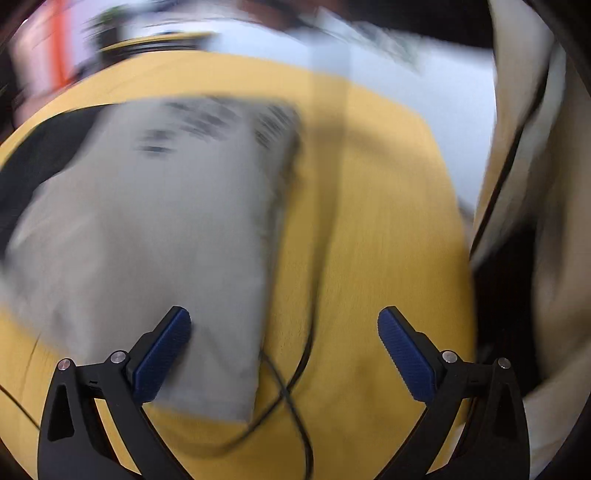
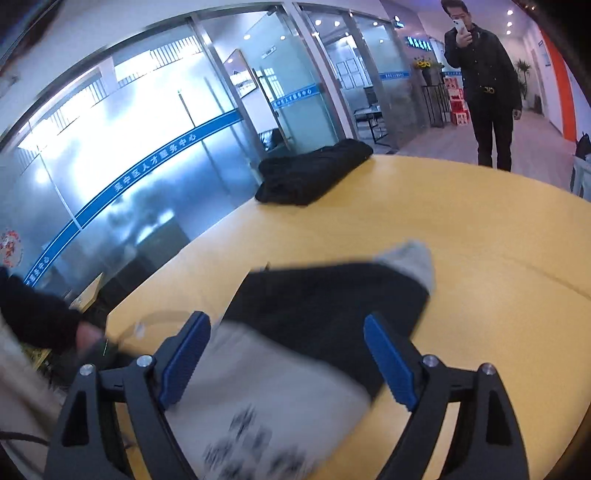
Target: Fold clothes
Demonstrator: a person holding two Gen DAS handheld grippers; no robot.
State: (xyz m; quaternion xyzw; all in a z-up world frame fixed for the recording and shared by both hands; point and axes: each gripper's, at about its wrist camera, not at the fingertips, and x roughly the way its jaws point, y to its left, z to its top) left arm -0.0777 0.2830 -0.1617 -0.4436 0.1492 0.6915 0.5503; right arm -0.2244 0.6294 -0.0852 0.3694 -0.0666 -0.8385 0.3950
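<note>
counter [image 2: 480,240]: yellow top, curved edge, seam running across it.
cable [image 1: 295,398]: thin, black, looped on the counter surface.
glass wall [image 2: 147,147]: frosted panels, blue band with white lettering.
bystander [image 2: 484,88]: dark clothing, standing beyond the counter's far edge, phone [image 2: 460,26] raised.
orange stripe [image 2: 561,85]: on the corridor wall, far right.

I see the folded garment [image 1: 147,236] lying flat on the table [image 1: 388,221], with a cable [image 1: 295,387] just beside its near corner. A second folded garment [image 2: 314,173] sits at the table's far edge.
</note>
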